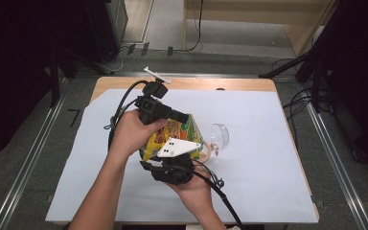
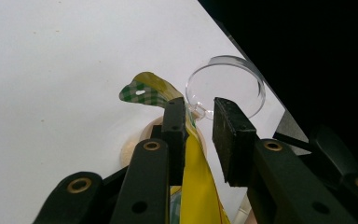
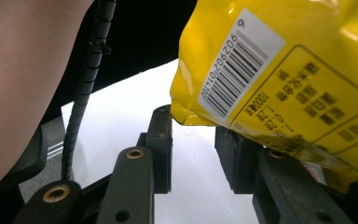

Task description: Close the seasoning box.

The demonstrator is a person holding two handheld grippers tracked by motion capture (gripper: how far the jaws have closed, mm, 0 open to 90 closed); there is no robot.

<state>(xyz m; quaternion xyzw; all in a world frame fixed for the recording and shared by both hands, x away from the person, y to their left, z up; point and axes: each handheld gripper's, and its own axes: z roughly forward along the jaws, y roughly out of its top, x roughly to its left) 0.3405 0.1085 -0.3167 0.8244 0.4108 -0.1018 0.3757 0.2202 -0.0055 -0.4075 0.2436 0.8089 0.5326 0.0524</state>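
- White sheet (image 1: 249,191) covered the wooden table (image 1: 239,84), grey floor around.
- Yellow snack bag (image 1: 184,132) sat mid-table beside a clear glass (image 1: 219,136).
- Left gripper (image 2: 200,128) and right gripper (image 3: 193,149) fingers stood apart, bag edge between them.

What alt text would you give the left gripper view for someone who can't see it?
The left gripper's two black jaws stand apart around the top edge of a yellow snack bag with a green checked corner, above a white paper-covered table. Just beyond lies a clear round plastic lid.
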